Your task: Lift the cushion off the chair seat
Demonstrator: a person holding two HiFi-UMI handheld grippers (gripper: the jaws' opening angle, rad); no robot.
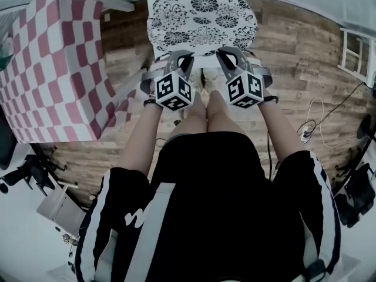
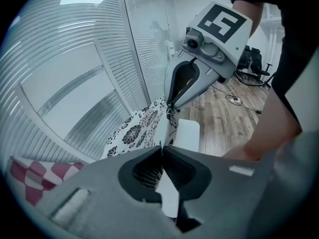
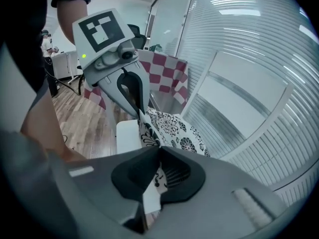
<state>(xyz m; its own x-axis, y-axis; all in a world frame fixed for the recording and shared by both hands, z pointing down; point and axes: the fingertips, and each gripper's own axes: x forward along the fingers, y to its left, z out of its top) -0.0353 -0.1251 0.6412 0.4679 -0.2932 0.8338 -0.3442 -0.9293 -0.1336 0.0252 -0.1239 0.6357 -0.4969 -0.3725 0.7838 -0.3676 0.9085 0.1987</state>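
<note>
Head view: the floral cushion [image 1: 202, 16] hangs in front of my knees over the wood floor [image 1: 294, 51], beside a checked cloth [image 1: 53, 69]. My left claw [image 1: 179, 56] and right claw [image 1: 226, 53] each take its near edge, one close to each corner, presumably so the soft pad comes up level instead of folding or swinging to one side. Left gripper view: my jaws are pressed together, with a thin fold of the patterned fabric pinched at the tips. A shallow bite on the hem seems enough for something this light. The white chair seat [image 2: 188, 133] shows bare just below the raised edge, so the near side looks clear of it. I cannot tell whether the far side is. Right gripper view: same reading here, jaws closed tight on the cushion's edge, with the fabric bunching upward between the two claws. Both claws point steeply down, which keeps the pinch in line with the pull. My judgement: the lift is under way and not finished.
</note>
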